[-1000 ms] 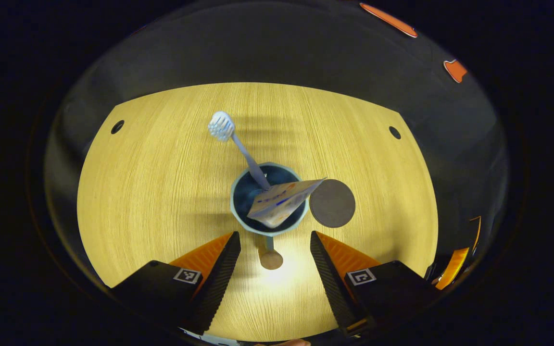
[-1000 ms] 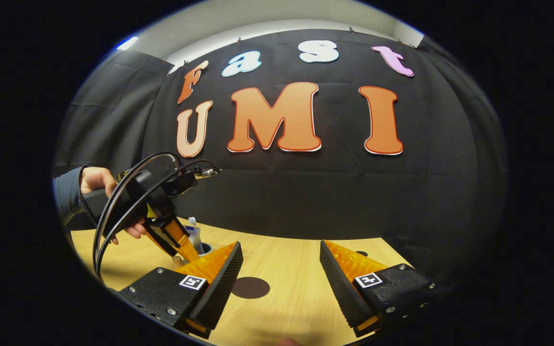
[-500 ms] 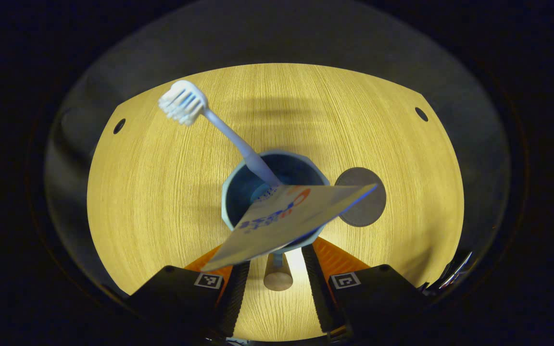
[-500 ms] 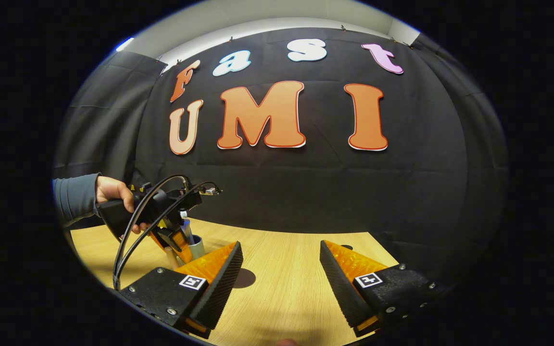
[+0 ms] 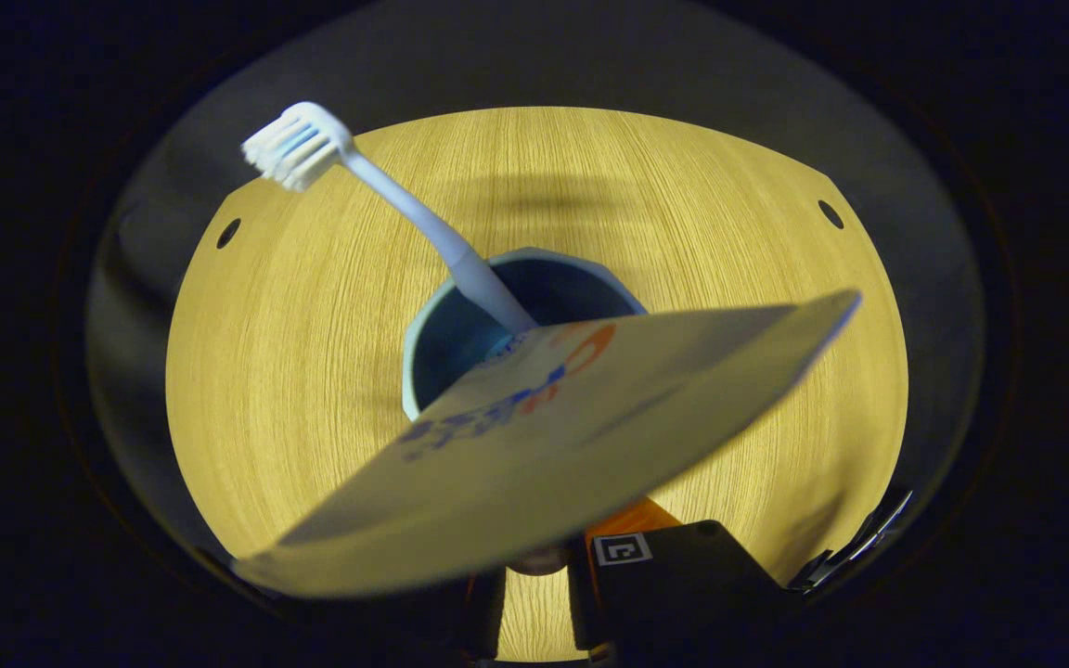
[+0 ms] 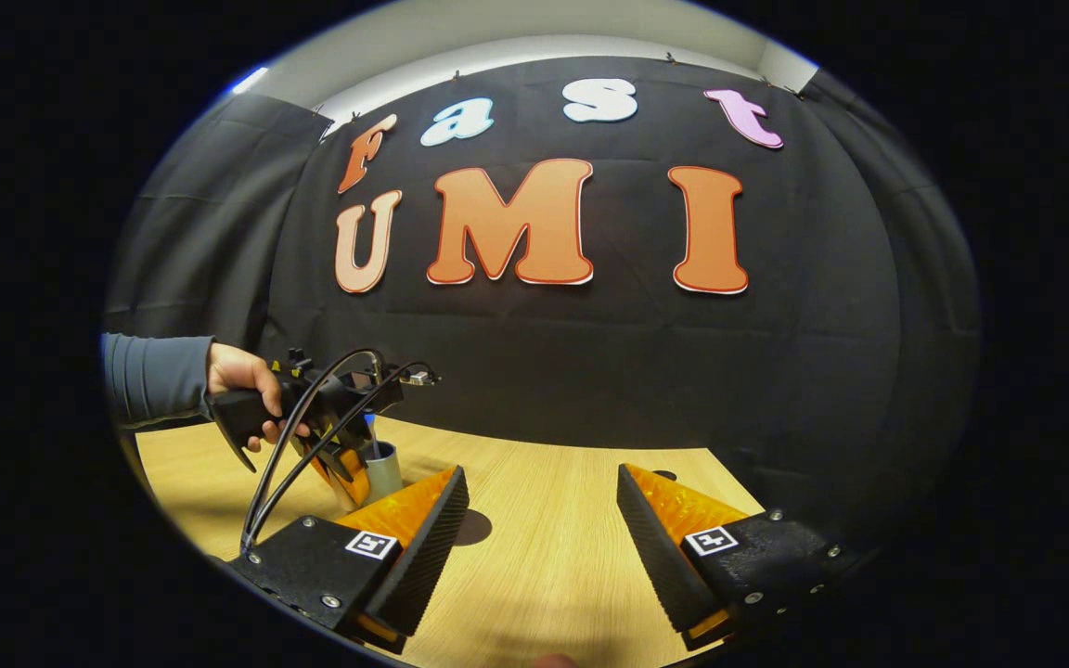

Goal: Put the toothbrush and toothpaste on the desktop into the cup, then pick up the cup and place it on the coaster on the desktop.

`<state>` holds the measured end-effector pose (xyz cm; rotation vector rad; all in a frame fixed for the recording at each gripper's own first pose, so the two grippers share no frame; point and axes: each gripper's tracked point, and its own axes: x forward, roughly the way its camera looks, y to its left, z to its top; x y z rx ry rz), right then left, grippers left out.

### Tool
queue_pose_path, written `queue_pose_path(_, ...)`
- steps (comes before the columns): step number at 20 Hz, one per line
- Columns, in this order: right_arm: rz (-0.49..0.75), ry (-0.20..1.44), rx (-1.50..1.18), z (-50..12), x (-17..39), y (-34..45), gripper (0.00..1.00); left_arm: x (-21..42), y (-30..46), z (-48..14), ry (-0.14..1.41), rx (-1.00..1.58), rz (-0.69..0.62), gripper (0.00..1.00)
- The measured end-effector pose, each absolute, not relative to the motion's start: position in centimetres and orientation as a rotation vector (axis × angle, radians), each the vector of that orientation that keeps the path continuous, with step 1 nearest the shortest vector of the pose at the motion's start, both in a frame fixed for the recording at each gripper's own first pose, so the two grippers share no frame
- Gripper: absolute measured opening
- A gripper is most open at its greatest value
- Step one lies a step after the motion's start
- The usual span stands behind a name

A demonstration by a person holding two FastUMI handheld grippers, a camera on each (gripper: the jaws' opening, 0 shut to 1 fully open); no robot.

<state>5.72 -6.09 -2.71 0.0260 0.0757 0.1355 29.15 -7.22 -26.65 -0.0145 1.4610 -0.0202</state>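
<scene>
A blue-grey cup (image 5: 534,256) fills the middle of the left gripper view, seen from above. A white toothbrush (image 5: 405,209) leans out of it to the upper left, and the toothpaste tube (image 5: 572,436) slants across its near rim, close to the camera. My left gripper (image 5: 534,598) is narrowed around the cup's handle knob (image 5: 539,559), and the tube hides most of the fingers. In the right gripper view the cup (image 6: 384,468) stands by a dark round coaster (image 6: 474,527). My right gripper (image 6: 539,520) hangs open over the table, holding nothing.
The wooden table (image 5: 312,390) has a small hole (image 5: 227,233) at the far left and another (image 5: 830,214) at the far right. A hand (image 6: 242,373) in a grey sleeve holds the left gripper, with black cables (image 6: 312,436) looping off it.
My left gripper dropped toward the cup and its fingers closed from wide apart onto the handle. The tube now looms large and covers the coaster. The right gripper barely moved.
</scene>
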Motion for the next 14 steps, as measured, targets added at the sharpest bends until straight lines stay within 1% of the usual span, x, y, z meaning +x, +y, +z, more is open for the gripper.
queue_pose_path(1, 0.128, 0.077, 0.03, -2.7, 5.7, -6.3, 0.97, 26.0, -5.8, -24.1, 1.459, -0.015, -0.017, 0.33)
queue_pose_path(2, 0.125, 0.079, 0.034, -2.7, 5.5, -6.6, 0.97, 25.7, -9.4, -25.0, 1.448, -0.008, -0.019, 0.32)
queue_pose_path(3, 0.121, 0.08, 0.035, -2.7, 5.4, -6.7, 0.97, 23.2, -10.1, -21.4, 1.442, -0.002, -0.018, 0.31)
queue_pose_path(4, 0.115, 0.077, 0.032, -2.6, 5.2, -7.0, 0.97, 24.0, -11.7, -22.5, 1.439, -0.004, -0.019, 0.3)
queue_pose_path(5, 0.111, 0.075, 0.03, -2.6, 4.9, -7.2, 0.97, 23.6, -10.6, -20.7, 1.429, -0.007, -0.023, 0.31)
queue_pose_path(6, 0.105, 0.075, 0.029, -2.6, 4.8, -7.6, 0.97, 24.2, -10.4, -20.7, 1.419, -0.005, -0.023, 0.31)
queue_pose_path(7, 0.103, 0.075, 0.03, -2.6, 4.7, -7.7, 0.97, 25.5, -8.5, -21.0, 1.408, -0.001, -0.024, 0.31)
queue_pose_path(8, 0.097, 0.076, 0.032, -2.5, 4.7, -7.9, 0.97, 23.0, -10.7, -18.0, 1.395, 0.001, -0.027, 0.3)
queue_pose_path(9, 0.094, 0.075, 0.033, -2.5, 4.5, -8.0, 0.97, 23.7, -10.5, -17.7, 1.382, 0.001, -0.031, 0.3)
queue_pose_path(12, 0.084, 0.073, 0.028, -2.5, 3.8, -8.8, 0.97, 21.0, -11.2, -14.4, 1.348, 0.003, -0.056, 0.31)
queue_pose_path(13, 0.082, 0.077, 0.02, -2.7, 3.5, -9.0, 1.0, 19.9, -11.2, -14.1, 1.341, 0.011, -0.063, 0.31)
queue_pose_path(14, 0.076, 0.08, 0.015, -2.8, 3.2, -9.4, 0.97, 19.4, -11.7, -13.5, 1.335, 0.016, -0.069, 0.31)
